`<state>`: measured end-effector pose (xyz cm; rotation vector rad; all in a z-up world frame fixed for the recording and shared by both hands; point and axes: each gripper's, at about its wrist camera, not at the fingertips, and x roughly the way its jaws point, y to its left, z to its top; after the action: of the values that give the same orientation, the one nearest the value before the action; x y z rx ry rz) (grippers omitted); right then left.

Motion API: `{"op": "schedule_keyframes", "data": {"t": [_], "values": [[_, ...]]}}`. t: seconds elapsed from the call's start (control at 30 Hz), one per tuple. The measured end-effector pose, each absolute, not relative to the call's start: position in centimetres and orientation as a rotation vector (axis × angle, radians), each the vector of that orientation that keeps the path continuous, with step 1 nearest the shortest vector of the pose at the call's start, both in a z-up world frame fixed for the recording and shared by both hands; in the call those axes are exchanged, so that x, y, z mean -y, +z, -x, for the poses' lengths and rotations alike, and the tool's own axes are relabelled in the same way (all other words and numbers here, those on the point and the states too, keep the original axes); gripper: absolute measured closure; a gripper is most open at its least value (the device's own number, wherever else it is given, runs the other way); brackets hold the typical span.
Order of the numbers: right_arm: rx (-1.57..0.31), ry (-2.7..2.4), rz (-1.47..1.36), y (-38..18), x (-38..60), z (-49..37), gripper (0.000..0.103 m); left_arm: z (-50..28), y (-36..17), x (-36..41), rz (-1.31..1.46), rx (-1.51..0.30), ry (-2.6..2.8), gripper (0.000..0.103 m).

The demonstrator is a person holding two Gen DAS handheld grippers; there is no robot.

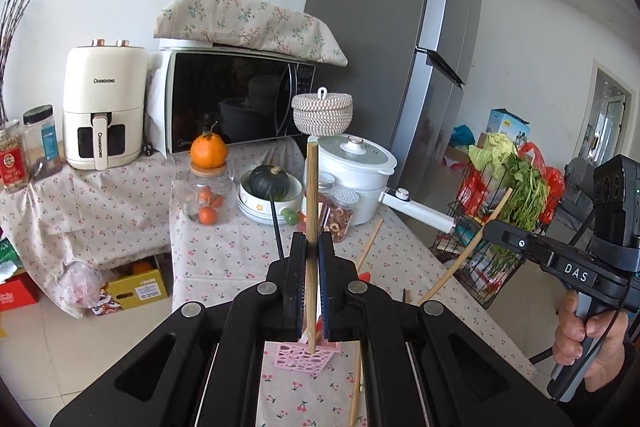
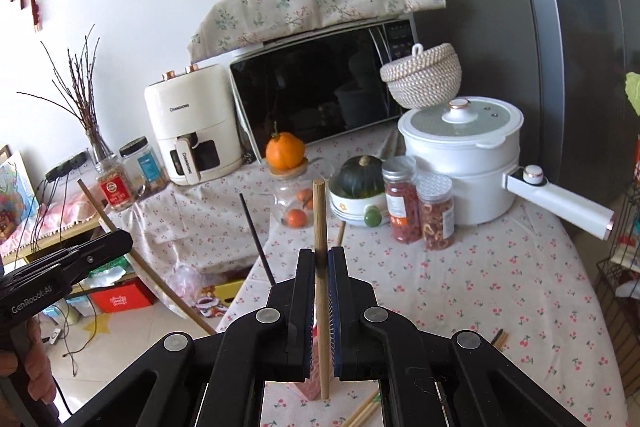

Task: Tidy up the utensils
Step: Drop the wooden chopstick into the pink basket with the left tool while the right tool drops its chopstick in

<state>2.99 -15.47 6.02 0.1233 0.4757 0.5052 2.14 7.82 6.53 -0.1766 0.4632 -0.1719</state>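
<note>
Each gripper, left gripper (image 1: 311, 247) and right gripper (image 2: 321, 261), pinches one upright chopstick at frame centre, and a loose pinch could let either tilt and miss the pink holder (image 1: 306, 357) below.

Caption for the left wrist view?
Left gripper shut on an upright wooden chopstick above a pink holder.
</note>
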Motion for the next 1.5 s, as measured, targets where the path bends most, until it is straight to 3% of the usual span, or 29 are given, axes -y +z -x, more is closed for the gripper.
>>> {"op": "schedule_keyframes", "data": {"t": [0.2,0.5,0.77,0.93,1.13,1.3,1.5], "values": [[-0.448,0.536,-0.139,6.9,14.0,-3.4,0.099,-3.8,6.6,-7.6,0.157,-0.433,-0.137,0.098],[-0.465,0.544,-0.184,6.5,12.5,-5.7,0.099,-7.7,3.5,-6.5,0.120,-0.547,-0.125,0.097],[-0.619,0.524,-0.203,2.6,11.0,-9.2,0.098,-10.8,0.4,-5.2,0.074,-0.653,-0.155,0.097],[-0.690,0.500,-0.221,0.8,10.9,-10.7,0.092,-11.7,-0.5,-4.8,0.078,-0.701,-0.168,0.094],[-0.669,0.494,-0.239,1.5,12.1,-10.5,0.087,-10.7,0.2,-5.2,0.109,-0.689,-0.164,0.056],[-0.648,0.493,-0.233,2.4,12.9,-9.6,0.072,-9.0,0.9,-5.3,0.125,-0.690,-0.148,0.028],[-0.665,0.460,-0.198,2.4,14.1,-8.8,0.056,-7.0,0.8,-4.7,0.087,-0.713,-0.146,0.019]]}}
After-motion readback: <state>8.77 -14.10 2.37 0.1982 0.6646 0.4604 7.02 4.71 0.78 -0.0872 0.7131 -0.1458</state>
